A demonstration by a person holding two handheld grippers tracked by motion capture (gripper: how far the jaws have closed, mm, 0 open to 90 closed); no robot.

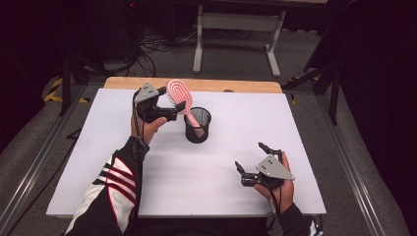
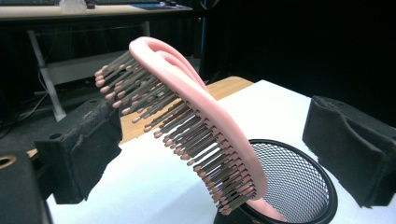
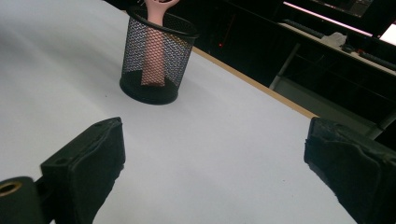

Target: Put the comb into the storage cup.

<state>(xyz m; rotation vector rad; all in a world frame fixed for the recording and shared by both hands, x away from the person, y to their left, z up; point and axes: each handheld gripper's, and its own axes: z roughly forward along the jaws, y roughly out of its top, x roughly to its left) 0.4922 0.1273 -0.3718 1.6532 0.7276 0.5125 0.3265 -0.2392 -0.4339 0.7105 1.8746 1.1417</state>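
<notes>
Because the white table is bare apart from one container, the work in hand reads plainly: a brush is being stood in a cup. The cup sits toward the far edge of the table, a little left of its middle, well clear of every corner, which leaves room for a hand on either side. It is a round black mesh cup, open at the top, with a solid rim and base.

The brush stands in it handle down; in the right gripper view the pink handle shows through the mesh, reaching the bottom. Since the handle is narrower than the cup, the brush leans, its head tipped up and toward the far-left corner, resting on the rim. It is a pink plastic hairbrush with a looped, open-backed head and rows of grey bristles tipped in pink, pointing toward the left gripper.

The left gripper is at the head of the brush, and its jaws stand wide on either side of it, the pads clear of the plastic: it looks released, so the brush is borne by the cup alone. I judge the placing done, provided the lean holds.

The right gripper waits near the right of the near edge, jaws spread with nothing between them, pointed at the cup.
</notes>
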